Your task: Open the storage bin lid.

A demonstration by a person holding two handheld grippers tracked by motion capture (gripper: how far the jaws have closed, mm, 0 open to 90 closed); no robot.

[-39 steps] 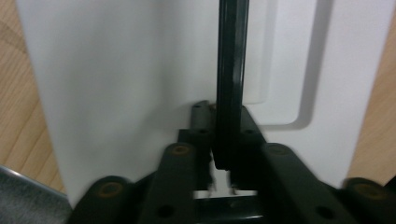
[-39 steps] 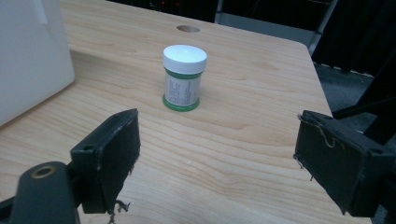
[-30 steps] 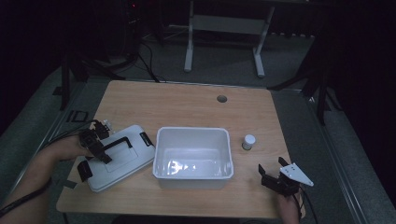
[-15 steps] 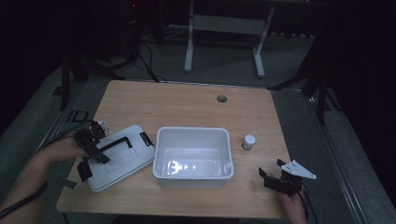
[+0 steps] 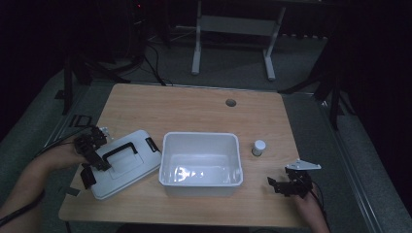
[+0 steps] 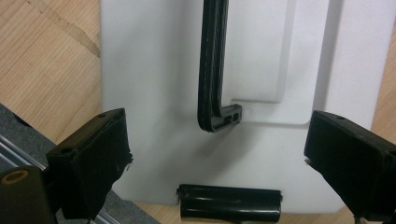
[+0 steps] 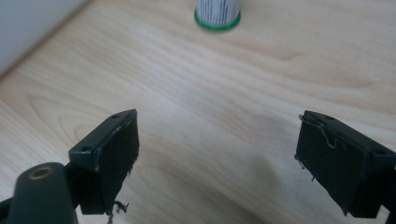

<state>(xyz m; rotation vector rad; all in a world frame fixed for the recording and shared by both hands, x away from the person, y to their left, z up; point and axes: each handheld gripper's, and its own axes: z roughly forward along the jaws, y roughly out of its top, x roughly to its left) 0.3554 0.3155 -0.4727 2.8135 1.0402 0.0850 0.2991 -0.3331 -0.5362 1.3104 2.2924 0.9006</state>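
Dim room, wooden desk (image 5: 194, 109). Left tool (image 6: 219, 163), jaws just spread wider, hovers over white lid (image 5: 127, 162), handle (image 6: 212, 65) between jaws, ungripped: lid released. Right tool (image 7: 217, 163) spread, empty; small bottle (image 7: 218, 10) ahead.

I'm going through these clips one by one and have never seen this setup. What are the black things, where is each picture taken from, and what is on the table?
A person sits at a wooden table and holds a two-jaw tool in each hand. The wide picture looks down from above; the other two come from cameras riding on the tools, looking along their black jaws.

The left gripper hovers over a white lid with a black handle; its jaws have just been opening and stand apart, nothing between them. The right gripper is open over bare wood, facing a small white bottle with a green base. An empty white bin stands in the middle. Nothing is held.
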